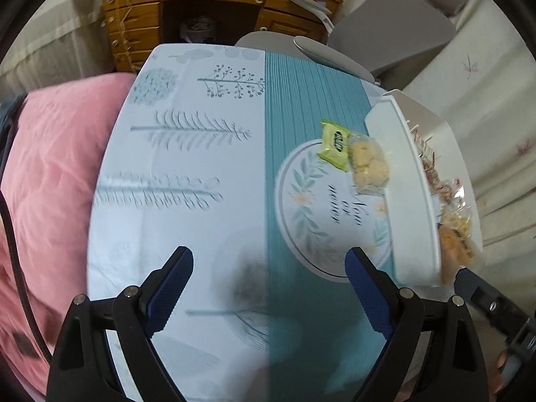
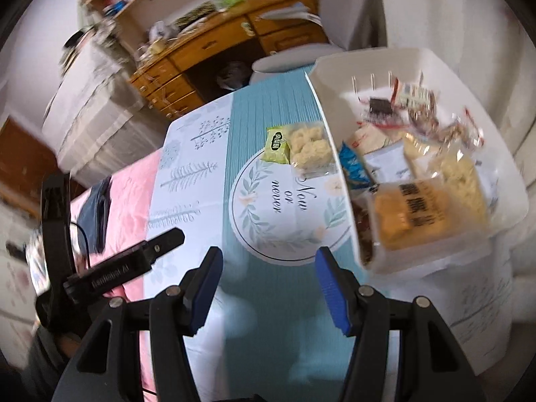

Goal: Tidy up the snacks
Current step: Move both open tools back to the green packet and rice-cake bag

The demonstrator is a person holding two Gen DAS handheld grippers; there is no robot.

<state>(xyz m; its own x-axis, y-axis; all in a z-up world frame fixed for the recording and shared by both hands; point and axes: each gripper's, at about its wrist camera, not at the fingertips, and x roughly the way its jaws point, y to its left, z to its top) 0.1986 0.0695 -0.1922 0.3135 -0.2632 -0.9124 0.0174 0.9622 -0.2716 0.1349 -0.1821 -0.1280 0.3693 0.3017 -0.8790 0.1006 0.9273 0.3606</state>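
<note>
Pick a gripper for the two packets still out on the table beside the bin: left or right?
Probably right. Both grippers are open and empty, but the right gripper views the green packet, clear cookie pack and white bin nearly ahead. For the left gripper they sit far off to its right.

A green packet (image 2: 277, 145) and a clear bag of pale biscuits (image 2: 310, 149) lie flat, touching. Just right stands the white bin (image 2: 330, 127), full of snacks.

Open table (image 1: 207, 227); white bin (image 2: 335, 140) blocks right.
</note>
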